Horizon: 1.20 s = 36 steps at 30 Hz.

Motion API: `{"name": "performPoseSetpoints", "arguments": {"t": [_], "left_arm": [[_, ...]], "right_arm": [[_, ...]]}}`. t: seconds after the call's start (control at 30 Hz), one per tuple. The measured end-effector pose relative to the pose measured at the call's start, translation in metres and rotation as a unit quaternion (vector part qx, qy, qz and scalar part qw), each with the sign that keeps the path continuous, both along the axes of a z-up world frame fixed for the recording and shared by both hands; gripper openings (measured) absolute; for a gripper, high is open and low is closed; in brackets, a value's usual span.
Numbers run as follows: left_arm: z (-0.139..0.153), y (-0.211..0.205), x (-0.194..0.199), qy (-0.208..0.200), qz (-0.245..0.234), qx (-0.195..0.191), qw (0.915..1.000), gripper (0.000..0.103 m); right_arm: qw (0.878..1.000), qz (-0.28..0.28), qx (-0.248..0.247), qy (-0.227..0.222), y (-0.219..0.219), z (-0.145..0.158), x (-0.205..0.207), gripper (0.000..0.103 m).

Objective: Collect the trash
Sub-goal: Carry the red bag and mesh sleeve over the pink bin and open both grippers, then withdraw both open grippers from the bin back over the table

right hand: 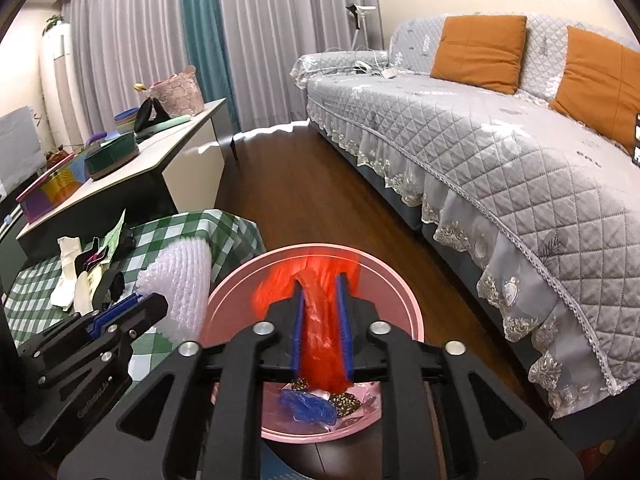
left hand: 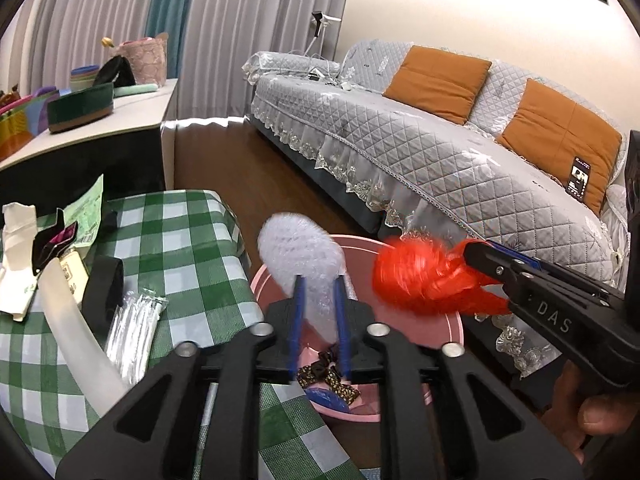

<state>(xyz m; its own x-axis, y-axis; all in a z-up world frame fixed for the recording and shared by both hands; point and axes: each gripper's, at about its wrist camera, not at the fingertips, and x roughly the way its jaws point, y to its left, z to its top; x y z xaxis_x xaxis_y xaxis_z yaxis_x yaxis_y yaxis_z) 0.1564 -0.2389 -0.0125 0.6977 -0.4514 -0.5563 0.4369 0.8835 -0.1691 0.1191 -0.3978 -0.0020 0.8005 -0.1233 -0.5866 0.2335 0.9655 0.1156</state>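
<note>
Over the pink bin (right hand: 404, 300), both grippers are at the drop-off step, each with a piece of trash between parted fingers.

The left gripper (left hand: 320, 312) has white bubble wrap (left hand: 300, 252) between jaws that look slack on it, its long axis running up and away along the fingers. The right gripper (right hand: 322, 320) likewise stands loose around a red plastic bag (right hand: 316, 320), which lies lengthwise along the fingers and points forward over the bin. Next, judging from this, both need to widen fully so each piece falls inside. More litter waits on the checked table (left hand: 192, 240).
</note>
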Motion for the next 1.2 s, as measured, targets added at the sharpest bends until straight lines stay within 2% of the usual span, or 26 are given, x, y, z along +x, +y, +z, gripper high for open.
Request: {"name": "performPoseSetpoints", "arguments": {"t": [0.07,0.1,0.6,1.2], "left_arm": [[-0.001,0.001,-0.001,0.000,0.004,0.002,1.0000,0.031],[-0.001,0.002,-0.001,0.001,0.005,0.002,1.0000,0.031],[0.012,0.020,-0.008,-0.009,0.021,-0.004,0.9997,0.031],[0.024,0.073,-0.016,-0.019,0.068,-0.001,0.9975,0.031]], "right_arm": [[1.000,-0.005,0.004,0.001,-0.001,-0.001,0.000,0.036],[1.000,-0.006,0.003,0.000,-0.001,0.000,-0.001,0.038],[1.000,-0.007,-0.001,-0.010,0.005,0.011,-0.006,0.042],[0.999,0.024,-0.009,-0.034,0.044,0.025,-0.006,0.042]]}}
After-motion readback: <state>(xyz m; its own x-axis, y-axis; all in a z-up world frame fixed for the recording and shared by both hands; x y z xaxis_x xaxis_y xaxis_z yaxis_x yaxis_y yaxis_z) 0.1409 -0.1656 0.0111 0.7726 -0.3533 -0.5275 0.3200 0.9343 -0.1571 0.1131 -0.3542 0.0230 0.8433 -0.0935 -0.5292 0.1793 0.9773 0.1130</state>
